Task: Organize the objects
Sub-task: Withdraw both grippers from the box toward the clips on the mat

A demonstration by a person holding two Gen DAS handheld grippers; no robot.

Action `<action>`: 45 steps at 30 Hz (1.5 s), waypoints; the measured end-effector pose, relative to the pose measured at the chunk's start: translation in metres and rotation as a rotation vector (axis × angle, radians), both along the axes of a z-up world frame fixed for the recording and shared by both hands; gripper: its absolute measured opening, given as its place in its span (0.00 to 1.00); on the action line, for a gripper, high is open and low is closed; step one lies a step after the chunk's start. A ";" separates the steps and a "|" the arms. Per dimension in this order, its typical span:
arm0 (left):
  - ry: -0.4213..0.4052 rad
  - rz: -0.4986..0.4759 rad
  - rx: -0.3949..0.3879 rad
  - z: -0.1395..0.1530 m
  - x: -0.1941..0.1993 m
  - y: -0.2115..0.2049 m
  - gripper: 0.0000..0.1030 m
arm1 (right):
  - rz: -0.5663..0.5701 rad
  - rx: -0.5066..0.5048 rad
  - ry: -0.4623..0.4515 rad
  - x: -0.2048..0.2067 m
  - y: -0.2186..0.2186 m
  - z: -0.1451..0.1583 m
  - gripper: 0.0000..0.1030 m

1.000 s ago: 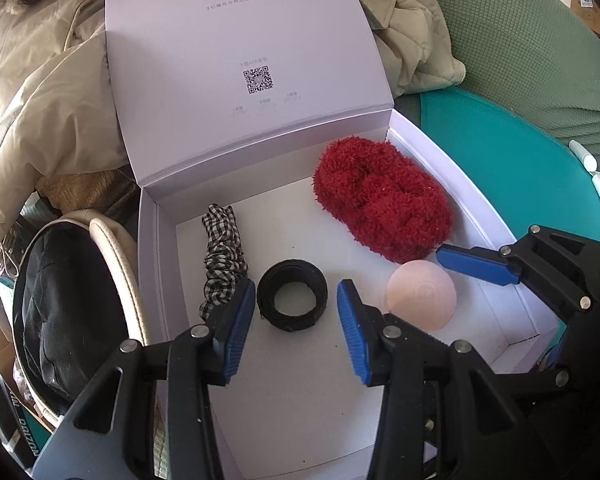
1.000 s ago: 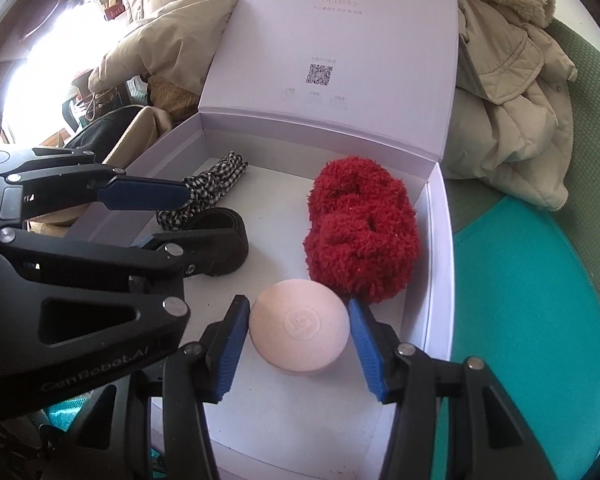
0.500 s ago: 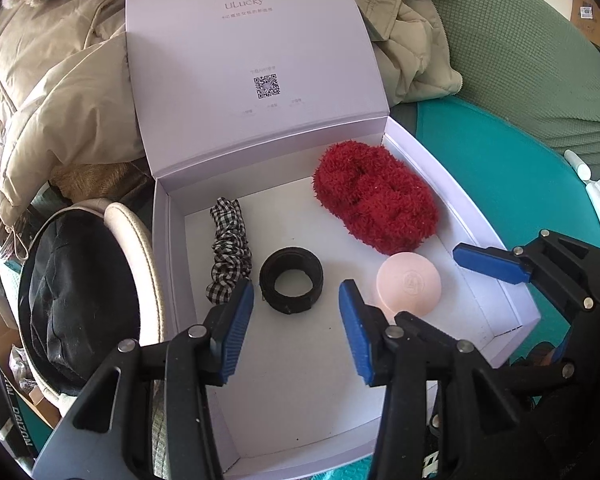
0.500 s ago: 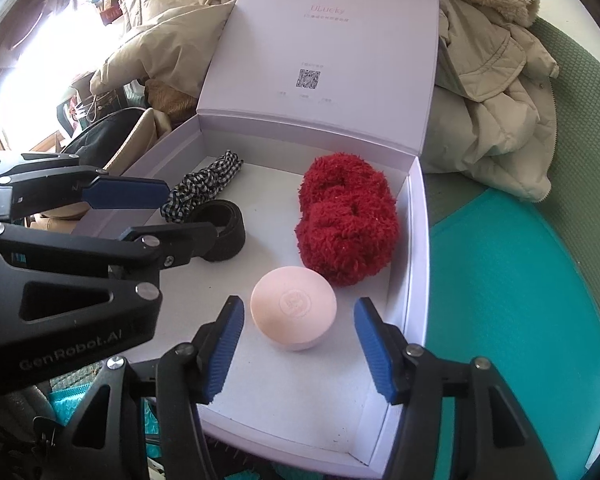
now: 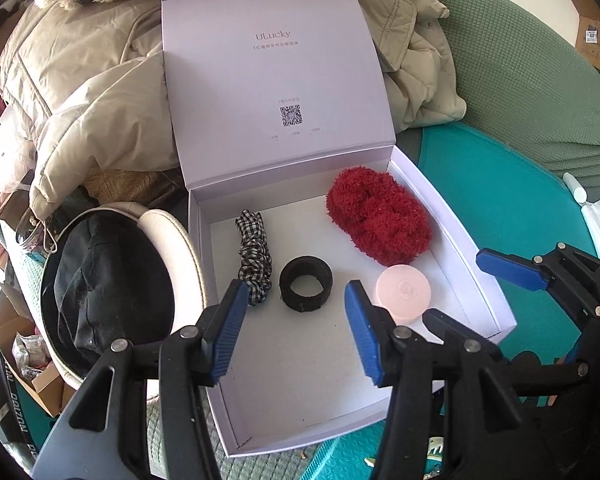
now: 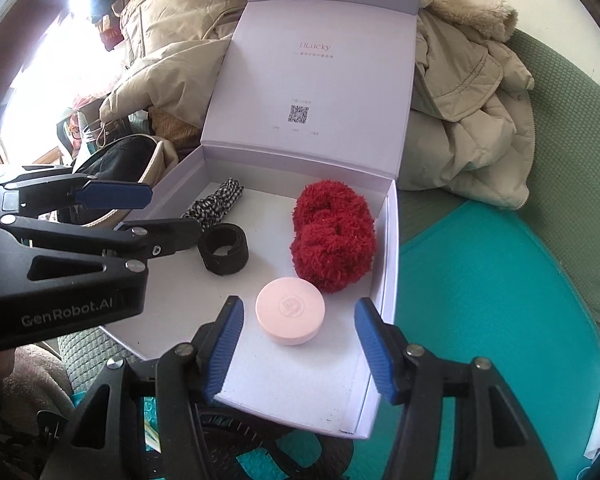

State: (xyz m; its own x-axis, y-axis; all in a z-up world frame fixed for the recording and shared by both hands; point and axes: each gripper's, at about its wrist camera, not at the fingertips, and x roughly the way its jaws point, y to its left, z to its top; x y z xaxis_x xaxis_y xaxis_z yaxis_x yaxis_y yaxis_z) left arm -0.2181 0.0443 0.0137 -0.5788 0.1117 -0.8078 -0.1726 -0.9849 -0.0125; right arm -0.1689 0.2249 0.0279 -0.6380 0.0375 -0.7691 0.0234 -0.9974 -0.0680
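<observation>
**Four items in the open box, both grippers empty above it**

Open white box [image 5: 452, 216], lid [image 5: 276, 80] standing upright at the back with "uLucky" and a QR code printed inside. On the box floor, four things: checked black-and-white scrunchie [image 5: 254, 256] towards the left wall, lying lengthwise; black band [image 5: 306, 289] just beside it, coiled into a ring and resting flat; fluffy red scrunchie [image 5: 378, 218] in the far right corner, close against the right wall; round pink case [image 5: 403, 292] just in front of the red one, lid side up (an embossed mark in its middle, too small to read).

Left gripper [image 5: 296, 330] poised over the near part of the box, jaws having just been opening, blue pads apart with nothing gripped; black band seen through the gap but well beyond the tips, untouched. Right gripper [image 6: 300, 346] over the near right corner, jaws also spread and having just been widening, pink case [image 6: 290, 316] lying between and beyond the pads, clear of both, released.

Around the box: beige padded coat [image 5: 88, 92] heaped behind and to the left, round cream-rimmed bag [image 5: 108, 280] with dark lining at the left, teal mat [image 6: 480, 300] under the right side, green textured cushion [image 5: 520, 80] farther right.
</observation>
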 end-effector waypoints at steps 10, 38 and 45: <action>0.045 -0.002 0.016 0.031 0.031 -0.002 0.47 | -0.007 -0.008 0.067 0.020 -0.010 0.031 0.57; 0.138 0.042 0.058 0.080 0.131 -0.023 0.64 | -0.030 0.025 0.151 0.100 -0.033 0.076 0.57; 0.127 0.045 0.052 0.078 0.157 -0.023 0.65 | -0.023 0.022 0.144 0.118 -0.040 0.075 0.57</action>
State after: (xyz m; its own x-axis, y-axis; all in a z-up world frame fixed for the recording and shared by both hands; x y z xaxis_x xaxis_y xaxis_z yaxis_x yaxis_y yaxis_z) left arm -0.0613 0.0211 0.0919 -0.6814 0.1235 -0.7214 -0.1321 -0.9902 -0.0448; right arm -0.0512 0.1847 0.1031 -0.7405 0.0696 -0.6684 -0.0115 -0.9958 -0.0909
